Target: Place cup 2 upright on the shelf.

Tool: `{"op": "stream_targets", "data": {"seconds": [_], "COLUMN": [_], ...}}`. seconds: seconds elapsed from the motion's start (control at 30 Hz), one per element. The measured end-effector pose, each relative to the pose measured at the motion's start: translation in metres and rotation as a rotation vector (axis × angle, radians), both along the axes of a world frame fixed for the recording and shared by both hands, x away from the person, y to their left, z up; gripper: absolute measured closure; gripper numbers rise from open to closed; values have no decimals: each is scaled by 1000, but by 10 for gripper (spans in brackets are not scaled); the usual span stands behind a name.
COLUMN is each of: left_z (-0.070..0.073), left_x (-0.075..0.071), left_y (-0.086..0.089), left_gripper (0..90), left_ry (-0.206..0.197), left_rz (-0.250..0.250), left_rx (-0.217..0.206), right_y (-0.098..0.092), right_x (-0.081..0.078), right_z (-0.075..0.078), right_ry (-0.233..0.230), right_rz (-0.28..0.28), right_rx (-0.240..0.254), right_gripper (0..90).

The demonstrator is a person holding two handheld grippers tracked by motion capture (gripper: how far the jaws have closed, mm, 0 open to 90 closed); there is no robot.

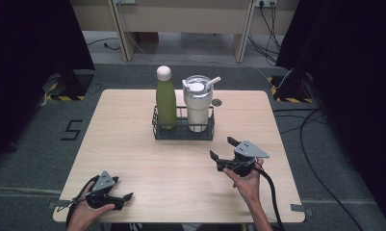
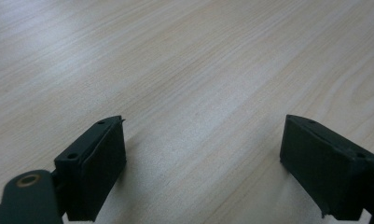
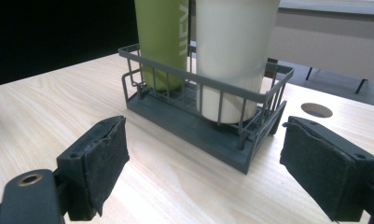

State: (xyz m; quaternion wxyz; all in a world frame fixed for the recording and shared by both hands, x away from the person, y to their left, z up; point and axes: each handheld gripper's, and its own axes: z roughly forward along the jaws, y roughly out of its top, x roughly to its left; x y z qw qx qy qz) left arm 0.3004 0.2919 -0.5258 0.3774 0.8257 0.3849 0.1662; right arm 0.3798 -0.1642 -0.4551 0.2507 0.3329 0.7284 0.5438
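R gripper [image 1: 221, 152] hangs just above the table [image 1: 133, 144], jaws wide apart w/ nothing between them, aimed fwd and a bit left at the wire rack [image 1: 183, 131]. In the right gripper view the rack [image 3: 208, 116] sits dead ahead, near but not touching the pads [image 3: 107, 158], its corner pointing at the camera. Inside it stand two upright things side by side: the green bottle [image 1: 165, 101] on the left, the white tumbler [image 1: 198, 103] w/ lid and straw on the right, nearer this gripper. Both have vertical long axes, so a level side-on grab looks right. L gripper [image 1: 125, 197] is at the near left edge, jaws also spread and empty over bare wood [image 2: 184, 70], well apart from the rack. R is clearly the closer hand; prob. tumbler first.
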Motion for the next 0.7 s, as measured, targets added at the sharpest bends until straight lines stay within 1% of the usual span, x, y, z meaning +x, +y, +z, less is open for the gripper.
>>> {"op": "stream_targets", "data": {"seconds": [0.53,0.7], "left_z": [0,0], "left_x": [0,0], "left_y": [0,0], "left_gripper": [136,136], "left_ry": [0,0], "left_rz": [0,-1], "left_rx": [0,2], "right_y": [-9,-14], "right_x": [-20,-25], "right_z": [-13,-18], "right_ry": [36,46], "right_rz": [19,11], "right_rx": [-14,-17], "right_gripper": [148,148]}}
